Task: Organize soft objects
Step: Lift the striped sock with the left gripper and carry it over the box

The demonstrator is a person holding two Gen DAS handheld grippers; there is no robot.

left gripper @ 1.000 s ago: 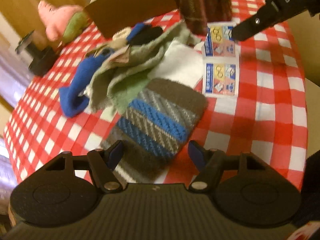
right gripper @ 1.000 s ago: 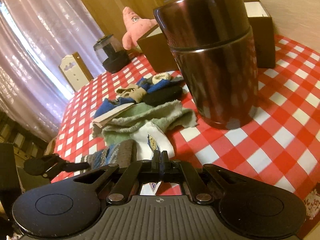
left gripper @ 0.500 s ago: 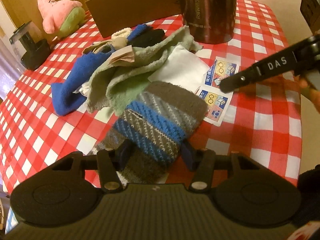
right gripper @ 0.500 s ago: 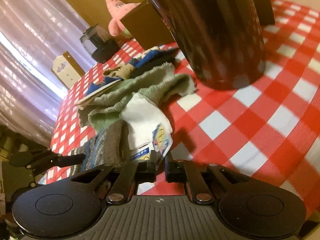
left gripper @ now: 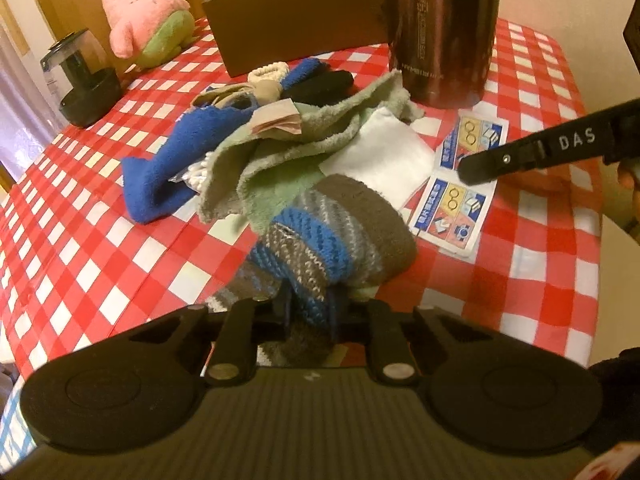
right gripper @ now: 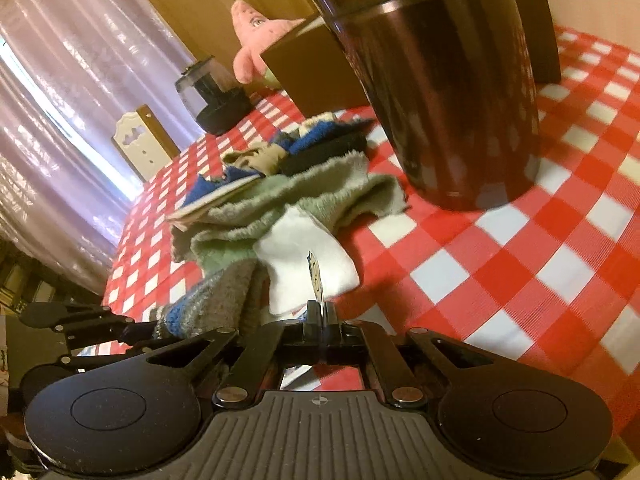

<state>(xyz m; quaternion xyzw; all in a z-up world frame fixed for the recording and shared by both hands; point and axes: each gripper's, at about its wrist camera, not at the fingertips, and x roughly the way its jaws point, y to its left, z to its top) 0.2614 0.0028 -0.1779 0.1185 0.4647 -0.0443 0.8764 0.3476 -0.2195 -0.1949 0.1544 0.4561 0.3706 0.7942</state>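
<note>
A striped grey, blue and brown knit sock [left gripper: 340,232] lies at the near end of a heap of soft things. My left gripper [left gripper: 310,306] is closing and its pads pinch the sock's near end, which bunches up between them. Behind the sock lie a green towel [left gripper: 280,160], a white cloth [left gripper: 380,156], a blue sock [left gripper: 168,168] and a black sock [left gripper: 320,84]. My right gripper [right gripper: 322,312] is shut on a thin printed card [right gripper: 316,276], seen edge-on between its jaws. In the left wrist view the right gripper [left gripper: 468,168] reaches in from the right onto that card [left gripper: 452,216].
A tall dark flask [left gripper: 440,32] stands just behind the heap, with a brown box [left gripper: 296,12] to its left. A pink plush toy [left gripper: 140,20] and a black-based jar [left gripper: 84,80] sit at the far left. The red checked tablecloth [left gripper: 80,240] ends at the right edge.
The left jaws closed from wide apart onto the striped sock and bunched it. The right gripper sank toward the table, parted briefly, and shut on the printed card.
</note>
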